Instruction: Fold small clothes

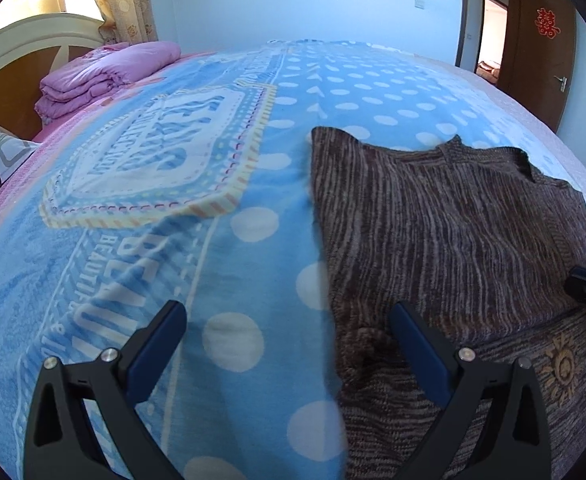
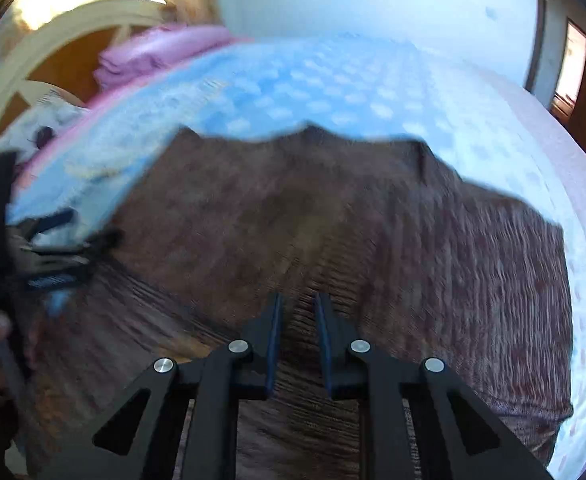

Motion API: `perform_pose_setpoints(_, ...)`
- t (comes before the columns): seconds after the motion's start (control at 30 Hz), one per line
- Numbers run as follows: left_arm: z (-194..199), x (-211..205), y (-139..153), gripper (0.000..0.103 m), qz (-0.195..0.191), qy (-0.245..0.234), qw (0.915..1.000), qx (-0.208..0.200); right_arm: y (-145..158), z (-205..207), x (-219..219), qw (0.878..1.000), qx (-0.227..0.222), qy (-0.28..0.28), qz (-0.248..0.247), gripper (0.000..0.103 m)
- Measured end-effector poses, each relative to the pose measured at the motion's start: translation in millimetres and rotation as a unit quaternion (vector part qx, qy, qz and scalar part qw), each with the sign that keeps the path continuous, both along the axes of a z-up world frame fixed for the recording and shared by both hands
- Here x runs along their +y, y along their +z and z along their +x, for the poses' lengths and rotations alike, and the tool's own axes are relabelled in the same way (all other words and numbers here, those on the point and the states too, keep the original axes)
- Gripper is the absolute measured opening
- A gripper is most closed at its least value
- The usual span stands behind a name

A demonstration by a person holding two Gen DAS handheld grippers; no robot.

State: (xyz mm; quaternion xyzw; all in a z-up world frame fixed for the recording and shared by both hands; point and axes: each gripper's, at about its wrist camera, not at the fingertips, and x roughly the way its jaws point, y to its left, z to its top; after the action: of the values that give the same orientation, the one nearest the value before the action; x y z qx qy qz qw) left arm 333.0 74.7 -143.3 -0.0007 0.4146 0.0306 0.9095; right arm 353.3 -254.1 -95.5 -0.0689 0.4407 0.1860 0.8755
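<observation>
The brown striped knit sweater [image 1: 445, 216] lies flat on the near right of the polka-dot blanket [image 1: 229, 208], ready for folding; left gripper [image 1: 289, 320] wide open and empty astride its left edge, right gripper [image 2: 297, 312] narrowly parted, gripping nothing.

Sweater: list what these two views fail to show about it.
- Near hem: cut off by the bottom edge in both views, partly behind the claws' black arms.
- Knit detail and folds in the right wrist view: the sweater is smeared by motion blur.
- Sleeves: none visible in either view; whether tucked under cannot be told.
- Right side of the sweater in the left wrist view: cut off by the lens rim.
</observation>
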Motion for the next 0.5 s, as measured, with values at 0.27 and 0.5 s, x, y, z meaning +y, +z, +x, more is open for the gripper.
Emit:
perform_pose_setpoints(0.27,0,-8,-2,0.103,0.030,0.002,0.9995,0.004,-2,-7,-10,1.000,-0.011,-0.013,0.002,0.017)
perform_pose_setpoints(0.5,-2,-9,-1,0.103,0.038,0.003,0.9993,-0.002,-6,-14,-24,0.999,-0.019,-0.023,0.020,0.030)
